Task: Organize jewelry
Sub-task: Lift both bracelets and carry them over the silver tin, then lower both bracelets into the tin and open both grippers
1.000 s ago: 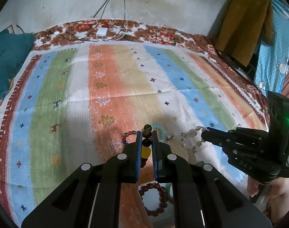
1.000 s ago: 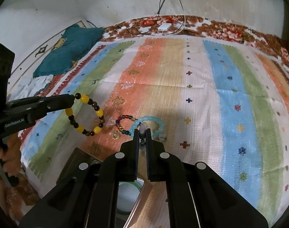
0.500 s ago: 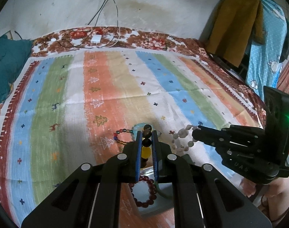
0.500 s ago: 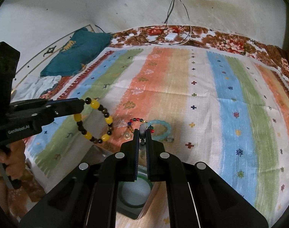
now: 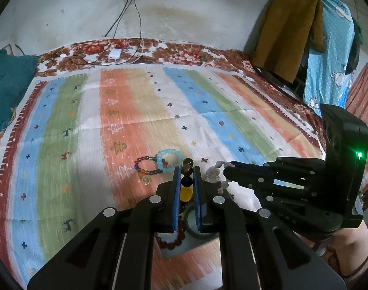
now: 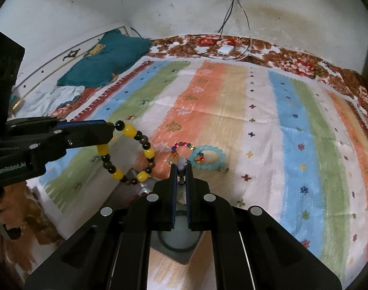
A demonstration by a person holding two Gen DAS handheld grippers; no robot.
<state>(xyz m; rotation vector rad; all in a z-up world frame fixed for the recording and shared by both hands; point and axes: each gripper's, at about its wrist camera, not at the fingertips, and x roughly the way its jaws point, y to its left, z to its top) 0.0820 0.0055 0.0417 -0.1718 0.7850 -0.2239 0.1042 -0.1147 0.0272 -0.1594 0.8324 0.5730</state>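
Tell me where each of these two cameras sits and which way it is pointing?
Left wrist: rides the left gripper, looking forward over the striped blanket; shows its fingers clamping the yellow-and-dark bracelet, plus the right gripper.
Right wrist: rides the right gripper, facing the same blanket, left gripper beside.
Shared: the pale blue bracelet lying ahead.

Both grippers are matte black plastic with round silver screws and blue pads lining the fingers. The left gripper [image 6: 111, 130] carries white "GenRobot.AI" lettering; the right gripper [image 5: 228, 169] shows a green indicator light [image 5: 359, 155]. Bare skin shows at the right hand [image 5: 341, 246].
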